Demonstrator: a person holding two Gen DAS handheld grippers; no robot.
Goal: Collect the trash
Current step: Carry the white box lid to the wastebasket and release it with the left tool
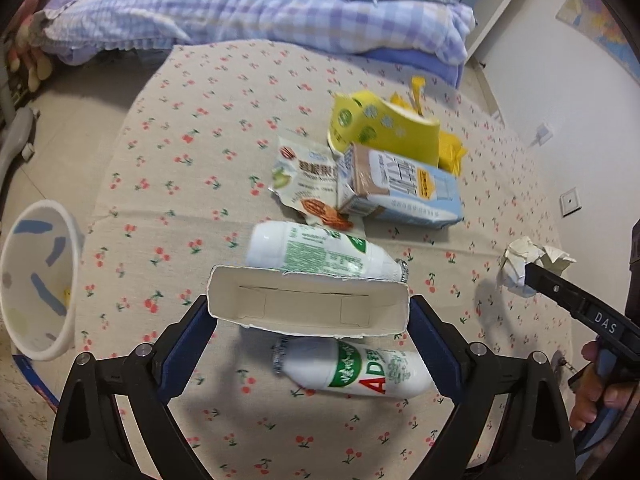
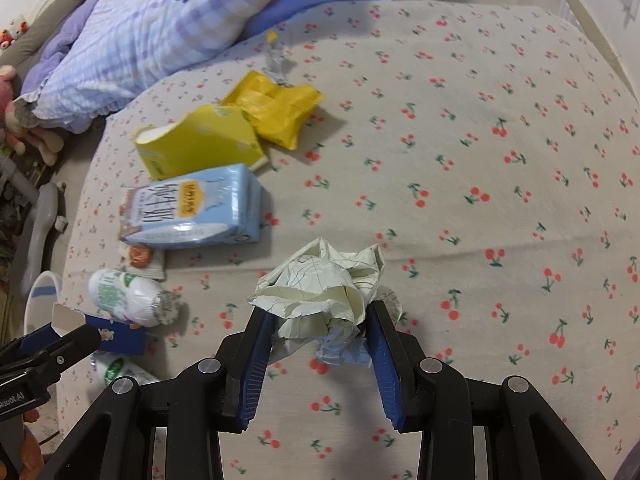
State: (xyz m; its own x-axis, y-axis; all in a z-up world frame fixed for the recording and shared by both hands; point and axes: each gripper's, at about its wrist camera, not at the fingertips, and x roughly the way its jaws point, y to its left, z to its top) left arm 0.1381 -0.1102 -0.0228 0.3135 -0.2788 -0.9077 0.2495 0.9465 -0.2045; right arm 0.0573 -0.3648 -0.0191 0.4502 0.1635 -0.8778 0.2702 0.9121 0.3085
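My left tongs [image 1: 308,312] clench an open cardboard box [image 1: 308,304] above two white bottles [image 1: 320,254] on the bed [image 1: 200,152]; my right tongs [image 2: 320,340] grip a crumpled paper ball [image 2: 320,292]. Ahead of them lie a blue carton [image 2: 192,208] and yellow wrappers [image 2: 276,108].

Both wrist cameras look steeply down, close over the cherry-print tablecloth [image 1: 224,128], sharing its littered middle.
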